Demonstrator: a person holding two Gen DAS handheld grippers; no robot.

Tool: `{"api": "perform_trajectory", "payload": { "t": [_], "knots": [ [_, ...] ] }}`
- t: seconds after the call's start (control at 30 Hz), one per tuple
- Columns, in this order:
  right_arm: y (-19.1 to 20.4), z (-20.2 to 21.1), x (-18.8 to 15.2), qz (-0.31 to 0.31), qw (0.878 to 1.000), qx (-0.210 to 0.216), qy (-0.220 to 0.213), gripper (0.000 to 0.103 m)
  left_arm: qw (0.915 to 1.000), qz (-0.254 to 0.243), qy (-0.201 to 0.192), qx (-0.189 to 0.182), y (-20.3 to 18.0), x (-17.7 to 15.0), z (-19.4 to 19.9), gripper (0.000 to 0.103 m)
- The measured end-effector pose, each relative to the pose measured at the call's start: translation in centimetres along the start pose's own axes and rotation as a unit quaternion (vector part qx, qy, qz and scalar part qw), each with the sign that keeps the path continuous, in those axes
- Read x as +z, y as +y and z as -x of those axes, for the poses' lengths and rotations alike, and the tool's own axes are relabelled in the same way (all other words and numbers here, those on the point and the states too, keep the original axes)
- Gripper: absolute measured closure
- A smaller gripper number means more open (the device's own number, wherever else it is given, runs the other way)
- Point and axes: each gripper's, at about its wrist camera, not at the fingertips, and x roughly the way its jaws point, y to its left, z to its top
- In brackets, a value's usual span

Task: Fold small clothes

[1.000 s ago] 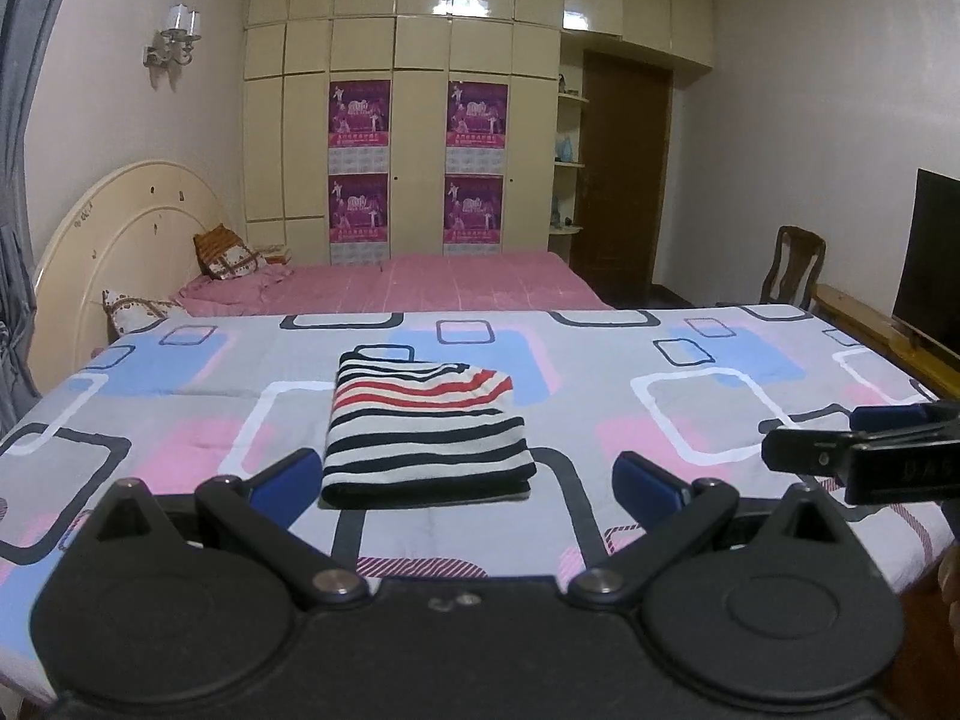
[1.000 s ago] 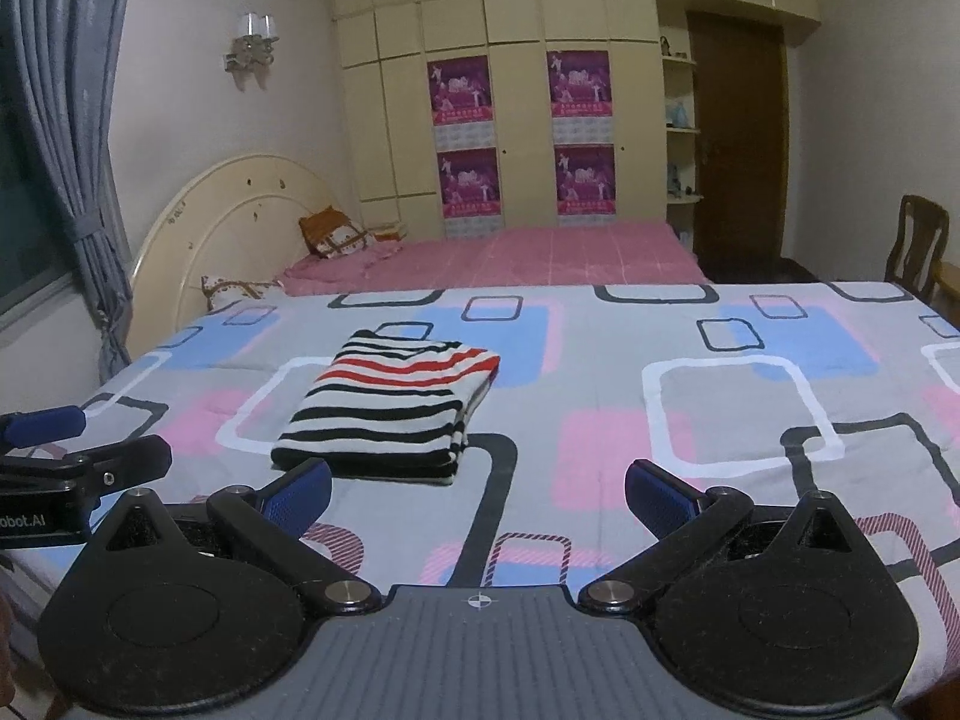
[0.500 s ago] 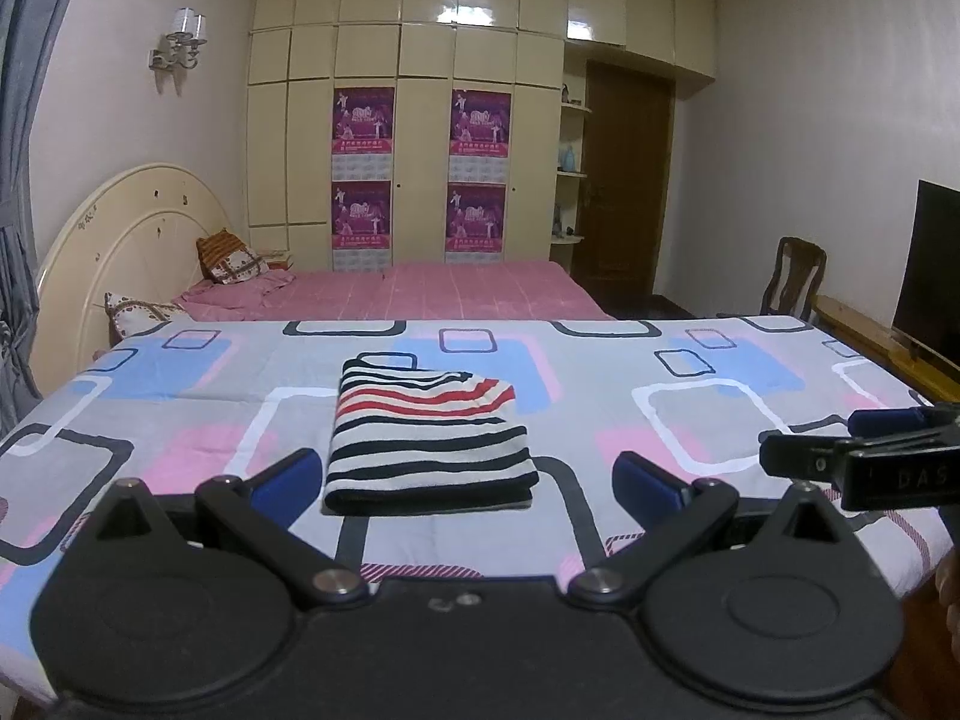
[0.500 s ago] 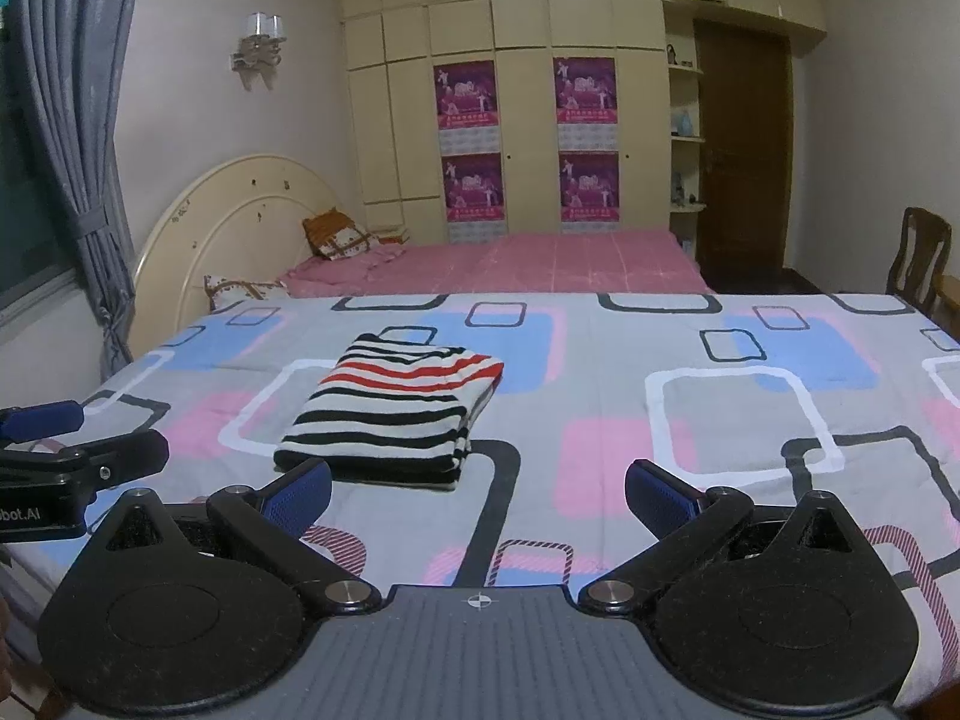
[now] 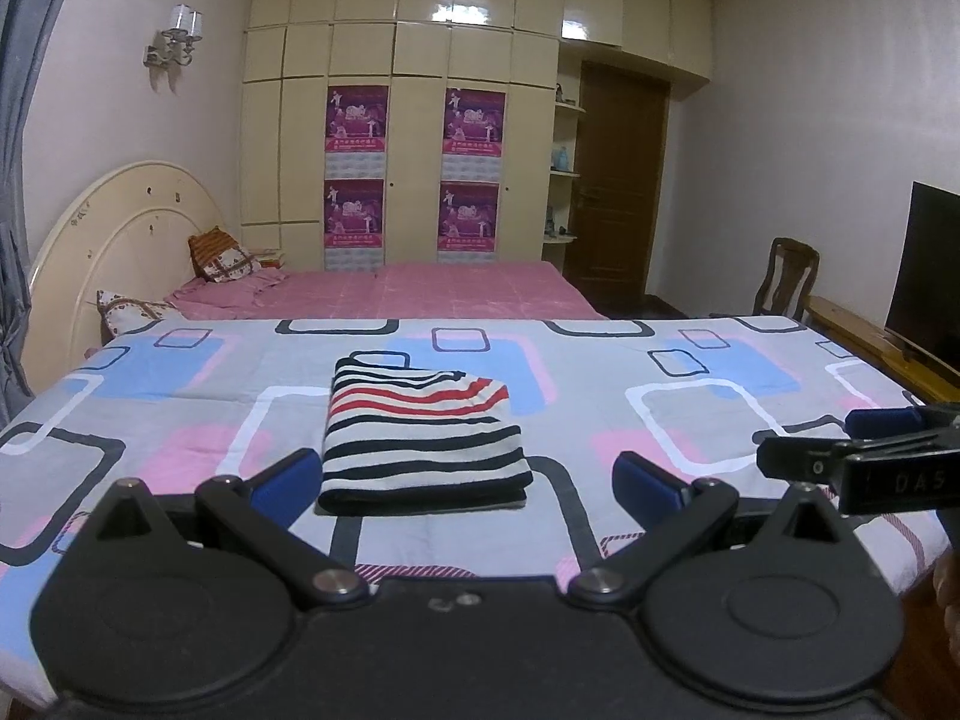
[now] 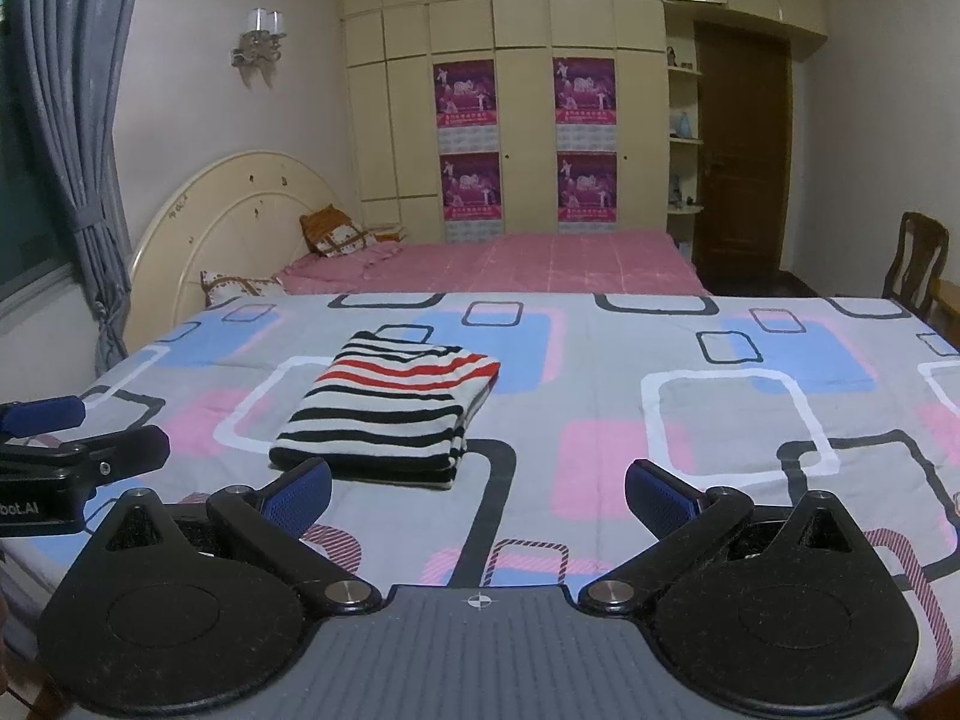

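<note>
Both grippers, left gripper and right gripper, hang with jaws spread and empty short of the striped garment, which lies folded on the bed; we judge folding complete, so we advise withdrawing without snagging its near edge.

Bed covered by grey sheet printed with blue, pink, black squares. Folded striped garment laid flat on sheet, near front edge, left of centre.
</note>
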Motion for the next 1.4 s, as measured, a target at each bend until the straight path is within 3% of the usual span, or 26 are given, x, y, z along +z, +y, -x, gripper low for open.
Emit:
{"api": "perform_trajectory", "payload": {
  "t": [1.4],
  "knots": [
    [-0.9, -0.6, 0.1, 0.015, 1.0, 0.005, 0.0, 0.0, 0.9999, -0.002, -0.005, -0.011, 1.3, -0.1, -0.6, 0.0]
  ]
}}
